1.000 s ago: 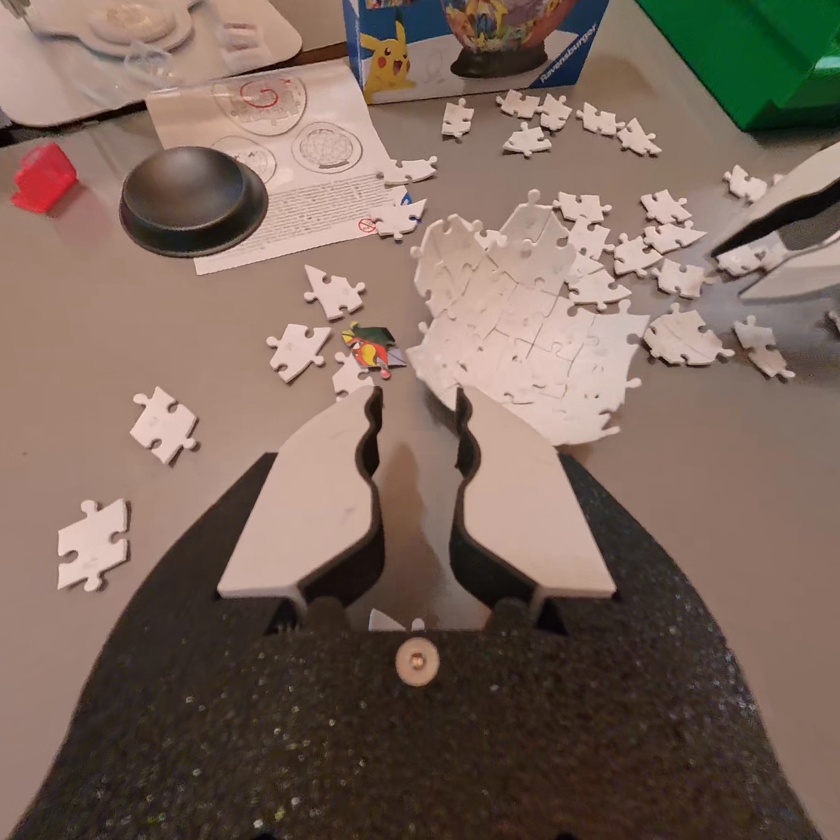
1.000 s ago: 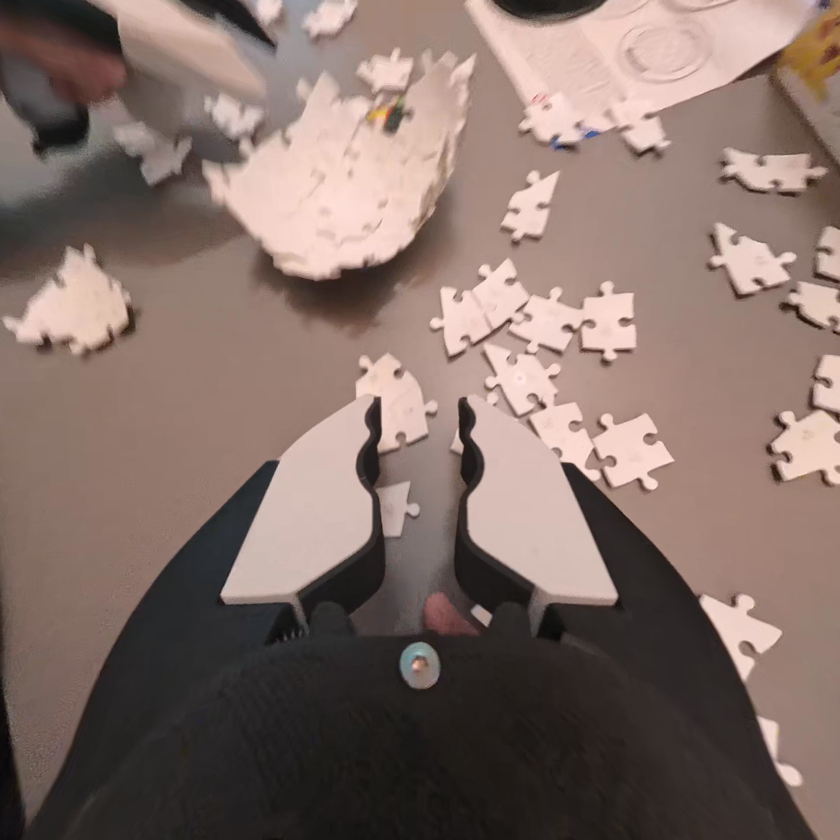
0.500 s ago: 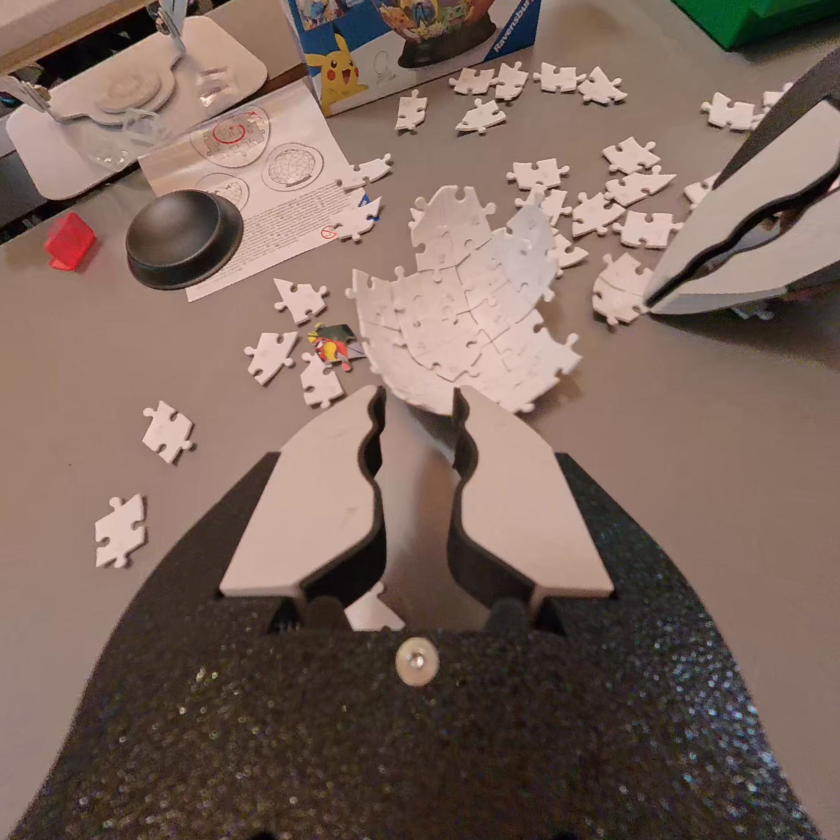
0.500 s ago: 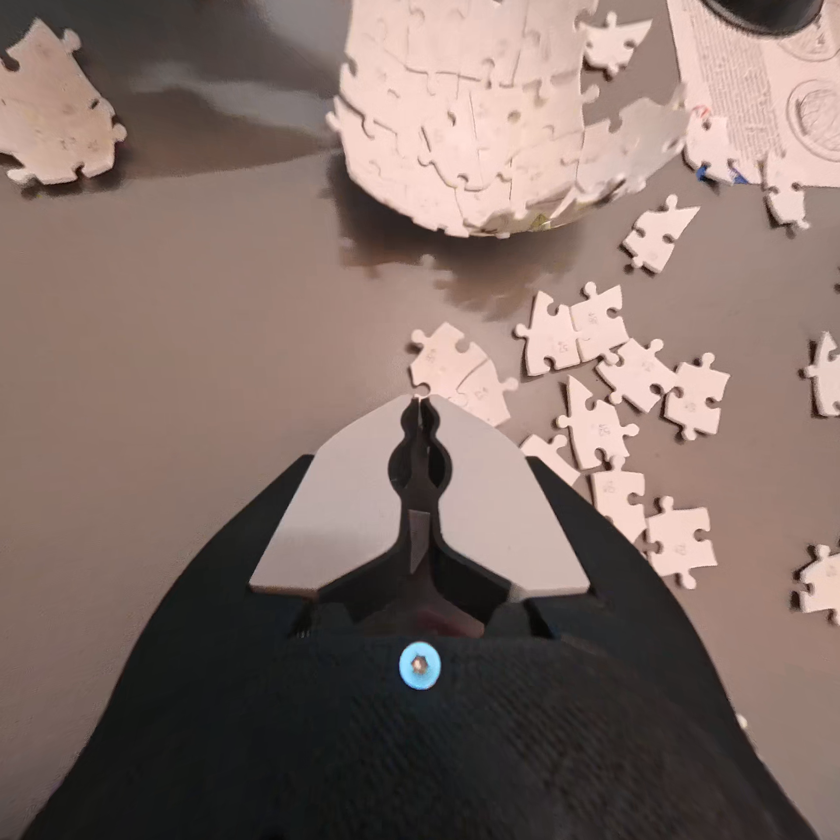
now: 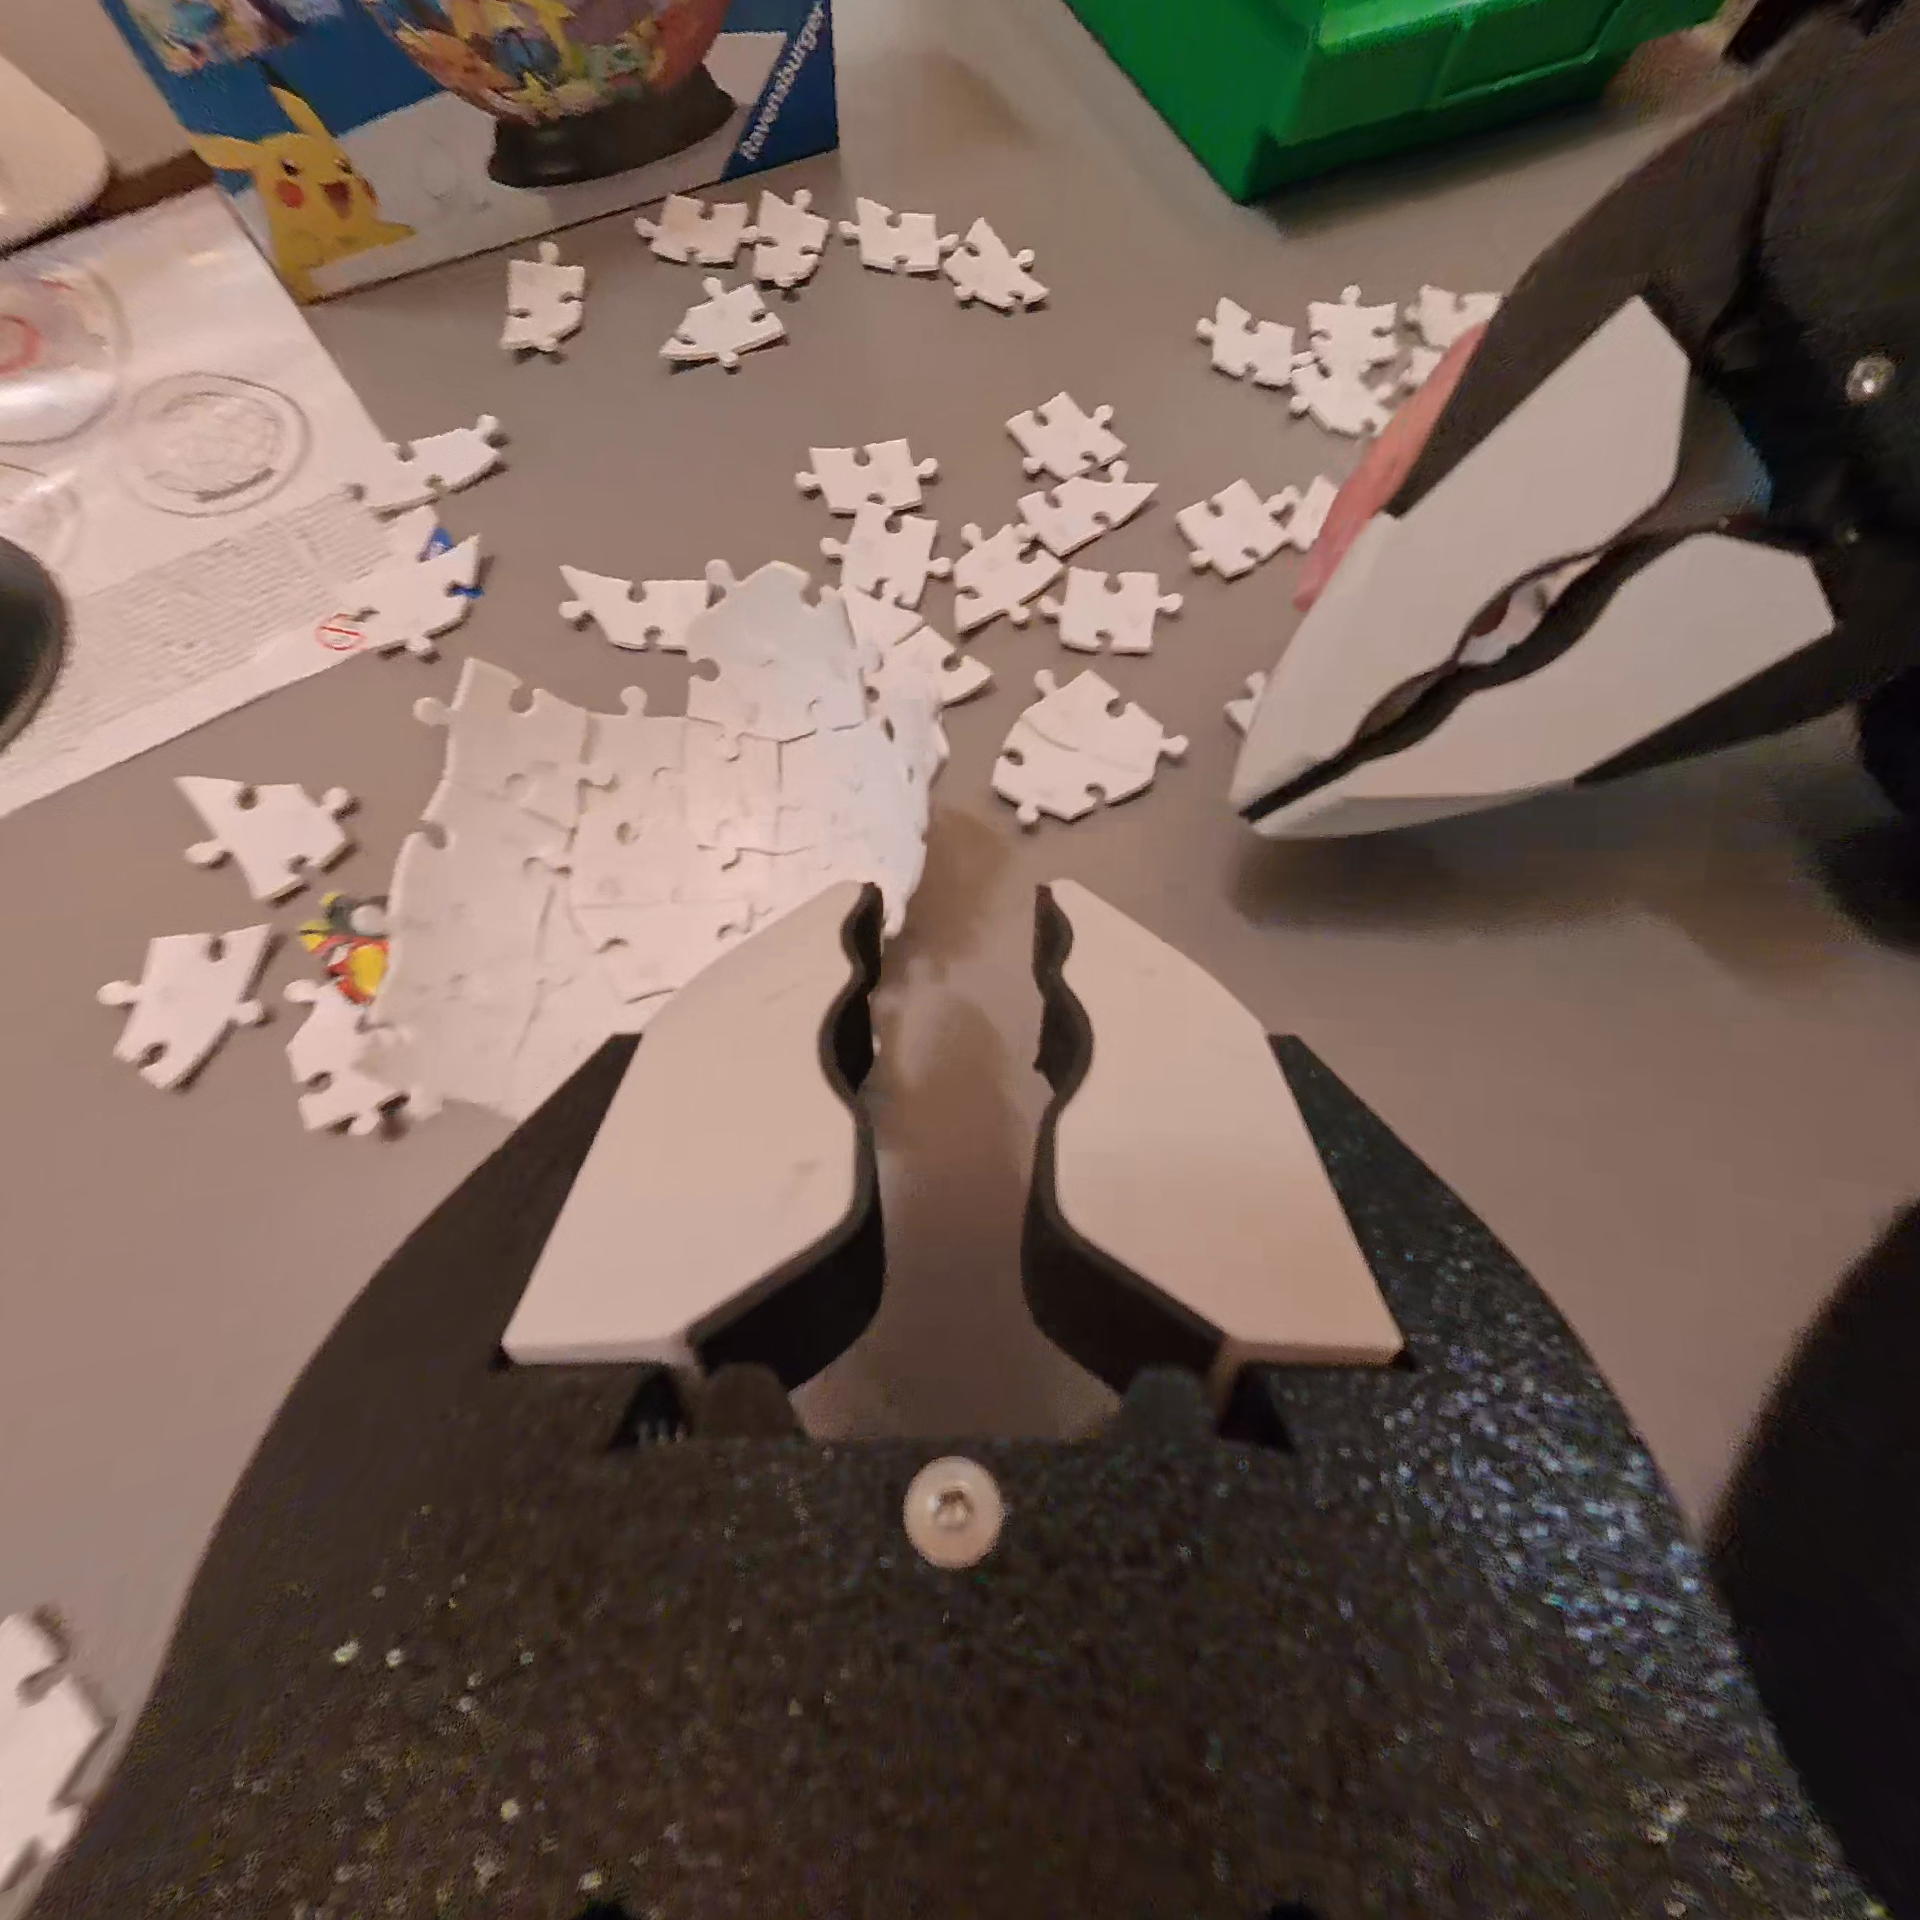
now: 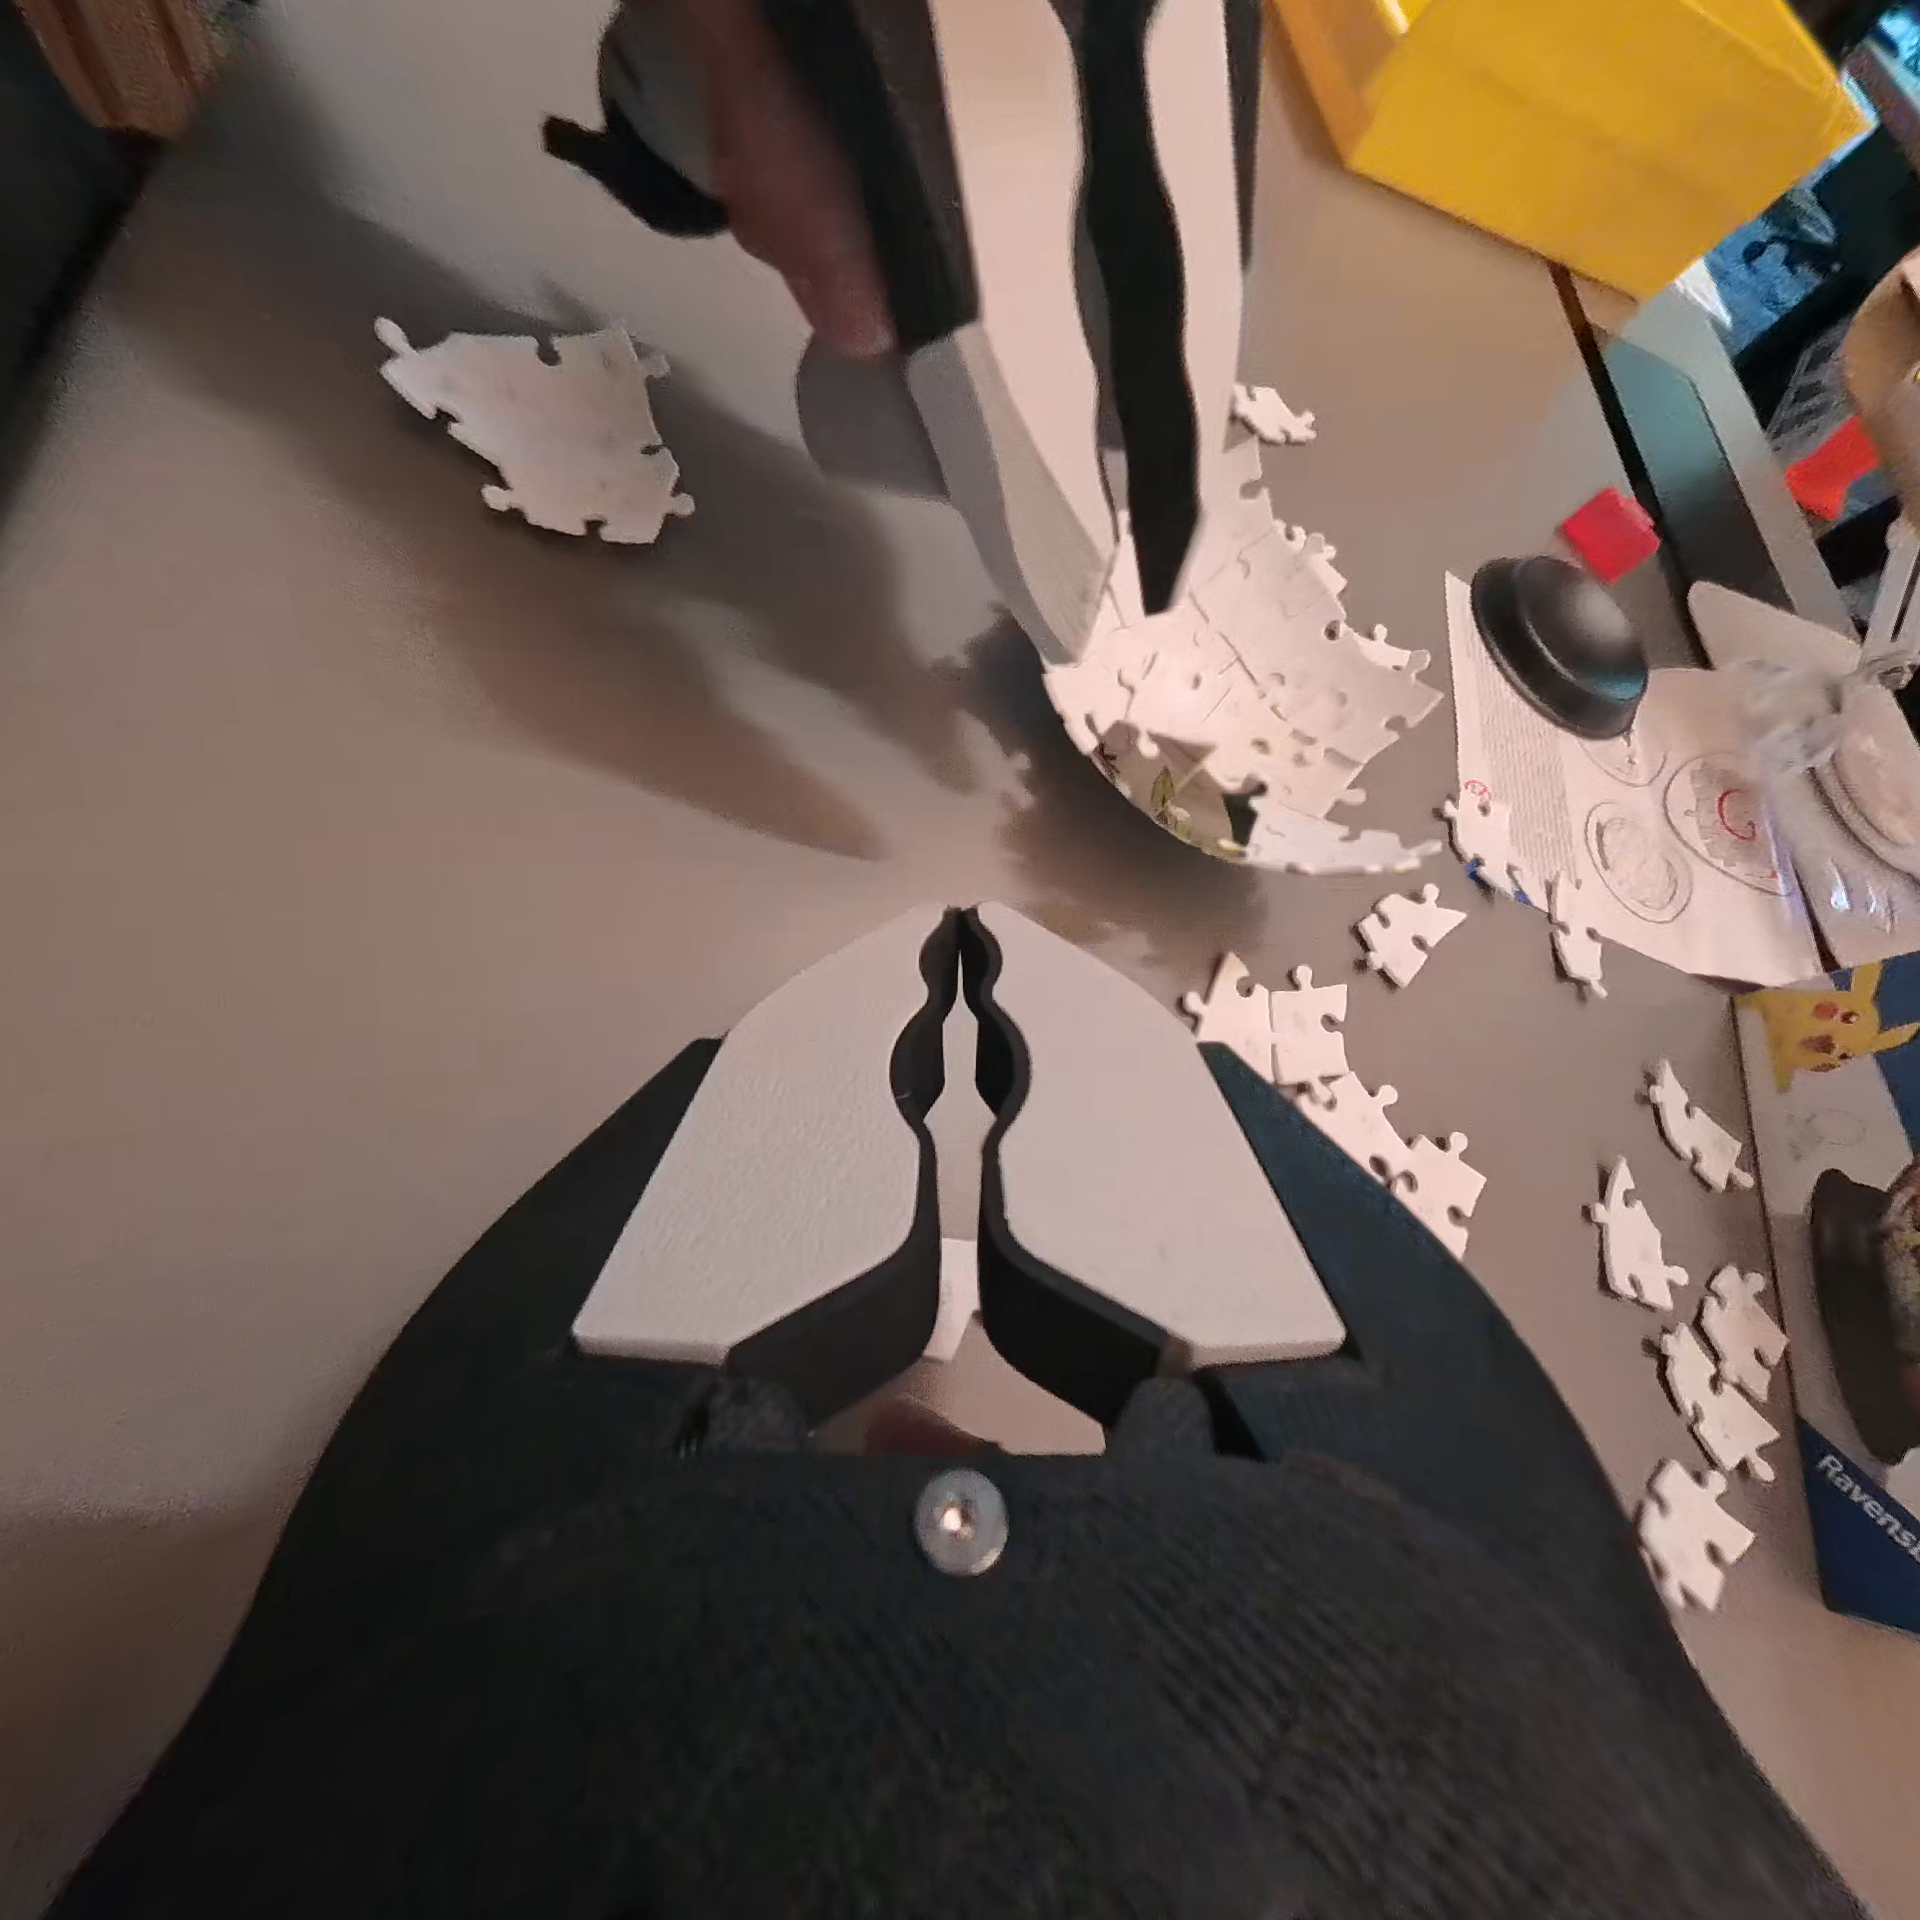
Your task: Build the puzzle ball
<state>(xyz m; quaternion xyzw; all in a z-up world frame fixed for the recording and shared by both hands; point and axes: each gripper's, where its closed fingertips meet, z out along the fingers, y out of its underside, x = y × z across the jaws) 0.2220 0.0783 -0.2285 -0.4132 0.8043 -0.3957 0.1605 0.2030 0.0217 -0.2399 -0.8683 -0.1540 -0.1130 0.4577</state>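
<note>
A grey bench [image 5: 1455, 1091] is strewn with white puzzle pieces [image 5: 1070, 520]. In the left wrist view, the left gripper [image 5: 958, 914] has its fingers spread, its left fingertip at the rim of a curved shell of joined pieces [image 5: 665, 831]; whether it touches is unclear. In the right wrist view, the right gripper [image 6: 960, 914] hangs over bare bench, fingers pressed together on a thin white piece [image 6: 956, 1288], the shell [image 6: 1247, 717] ahead.
</note>
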